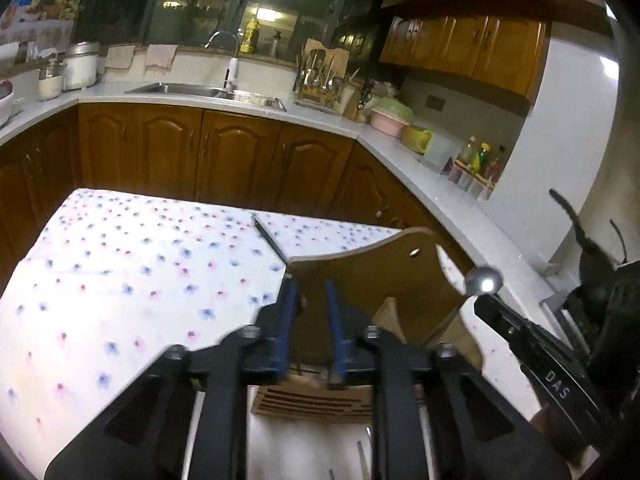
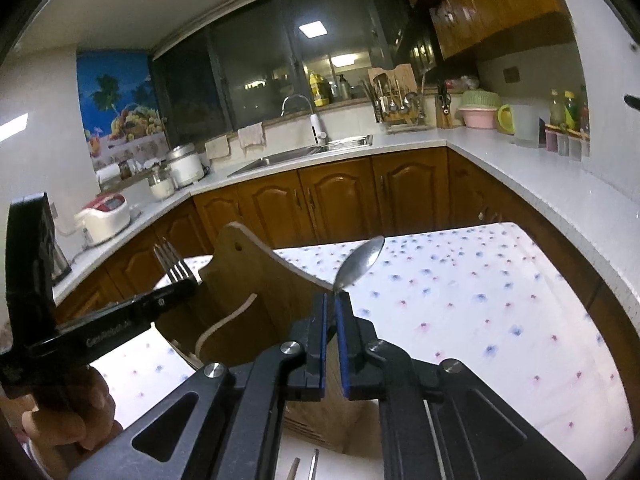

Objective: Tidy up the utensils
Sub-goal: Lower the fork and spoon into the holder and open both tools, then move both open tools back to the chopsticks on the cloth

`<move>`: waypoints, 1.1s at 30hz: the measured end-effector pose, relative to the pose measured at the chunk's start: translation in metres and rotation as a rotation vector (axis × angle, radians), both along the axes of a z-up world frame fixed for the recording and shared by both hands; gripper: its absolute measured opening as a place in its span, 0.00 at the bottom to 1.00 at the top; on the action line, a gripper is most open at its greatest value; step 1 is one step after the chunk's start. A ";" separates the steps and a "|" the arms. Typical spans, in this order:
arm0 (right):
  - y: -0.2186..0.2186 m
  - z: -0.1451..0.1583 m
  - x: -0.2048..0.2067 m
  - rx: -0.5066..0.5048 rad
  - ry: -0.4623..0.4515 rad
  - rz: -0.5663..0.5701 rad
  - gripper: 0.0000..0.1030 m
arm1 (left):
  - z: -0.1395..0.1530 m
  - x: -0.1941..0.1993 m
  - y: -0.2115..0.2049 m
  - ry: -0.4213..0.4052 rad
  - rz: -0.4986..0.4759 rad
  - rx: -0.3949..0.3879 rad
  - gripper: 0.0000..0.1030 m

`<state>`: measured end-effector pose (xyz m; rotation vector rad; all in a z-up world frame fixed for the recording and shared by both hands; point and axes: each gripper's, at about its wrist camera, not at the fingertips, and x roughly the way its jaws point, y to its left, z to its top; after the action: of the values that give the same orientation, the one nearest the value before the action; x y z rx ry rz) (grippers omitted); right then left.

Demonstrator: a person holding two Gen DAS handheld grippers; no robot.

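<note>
- The left gripper (image 1: 310, 286) is black with blue pads (image 1: 285, 320). Its jaws stand a little way open, with a clear gap between the pads.
- A shiny metal fork (image 2: 173, 263) sticks up at the tip of the left gripper (image 2: 188, 286), with its prongs pointing up. In the left wrist view it looks like a thin dark stick (image 1: 270, 240) beside the left pad. I cannot tell if the pads press on it.
- A hand (image 2: 68, 412) holds the left gripper's handle from below.
- The right gripper (image 2: 332, 298) is also black with blue pads. Its jaws are almost closed, and they pinch the thin handle of a shiny metal spoon (image 2: 360, 260).
- The spoon's round bowl points up and away from the gripper. In the left wrist view the bowl (image 1: 484, 280) shines just above the tip of the right gripper (image 1: 480, 306).
- A brown wooden holder with a tall curved back and a small hole near the top (image 2: 256, 280) stands on the table, right in front of both grippers. It has long narrow slots low down (image 1: 312, 400).
- The fork and the spoon are both up in the air, one on each side of the holder's (image 1: 360, 280) back.
- The table has a white cloth with little blue and pink flowers (image 1: 140, 280).
- Two thin metal handles (image 2: 314, 464) peek in at the bottom edge, under the right gripper. I cannot tell what they belong to.
</note>
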<state>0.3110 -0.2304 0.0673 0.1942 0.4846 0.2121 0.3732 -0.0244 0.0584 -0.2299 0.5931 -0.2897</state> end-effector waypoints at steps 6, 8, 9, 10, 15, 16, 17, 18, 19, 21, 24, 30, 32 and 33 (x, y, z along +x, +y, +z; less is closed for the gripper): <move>-0.021 0.014 -0.019 0.071 -0.023 -0.037 0.39 | 0.022 -0.031 0.015 -0.046 0.030 -0.026 0.63; -0.028 0.019 -0.028 0.098 -0.033 -0.050 0.49 | 0.025 -0.046 0.021 -0.053 0.057 -0.022 0.75; -0.032 0.021 -0.035 0.117 -0.040 -0.051 0.53 | 0.025 -0.054 0.024 -0.057 0.070 -0.022 0.78; -0.035 0.022 -0.040 0.130 -0.045 -0.054 0.65 | 0.025 -0.064 0.029 -0.059 0.081 -0.023 0.79; -0.047 0.026 -0.083 0.183 -0.080 -0.083 0.92 | 0.012 -0.105 0.046 -0.029 0.123 -0.042 0.85; -0.048 0.025 -0.093 0.192 -0.077 -0.085 0.92 | 0.009 -0.111 0.048 -0.020 0.128 -0.047 0.85; -0.049 0.024 -0.100 0.201 -0.072 -0.083 0.93 | 0.005 -0.118 0.051 -0.010 0.133 -0.050 0.85; -0.048 0.022 -0.108 0.210 -0.065 -0.081 0.93 | 0.002 -0.125 0.053 0.001 0.139 -0.052 0.85; -0.049 0.020 -0.113 0.216 -0.059 -0.082 0.93 | -0.002 -0.132 0.055 0.015 0.144 -0.055 0.85; -0.050 0.014 -0.128 0.224 -0.041 -0.084 0.93 | -0.013 -0.147 0.060 0.042 0.154 -0.062 0.85; -0.048 0.003 -0.146 0.215 -0.007 -0.088 0.93 | -0.023 -0.165 0.066 0.072 0.164 -0.073 0.85; -0.041 -0.019 -0.176 0.191 0.045 -0.092 0.93 | -0.040 -0.190 0.071 0.111 0.181 -0.062 0.85; -0.039 -0.024 -0.183 0.173 0.055 -0.095 0.93 | -0.045 -0.196 0.071 0.122 0.181 -0.054 0.85; -0.038 -0.027 -0.186 0.166 0.060 -0.098 0.93 | -0.047 -0.198 0.071 0.129 0.183 -0.049 0.85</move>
<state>0.1246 -0.2686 0.0403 0.3868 0.5157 0.1512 0.1755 0.0467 0.0115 -0.3494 0.6877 -0.1133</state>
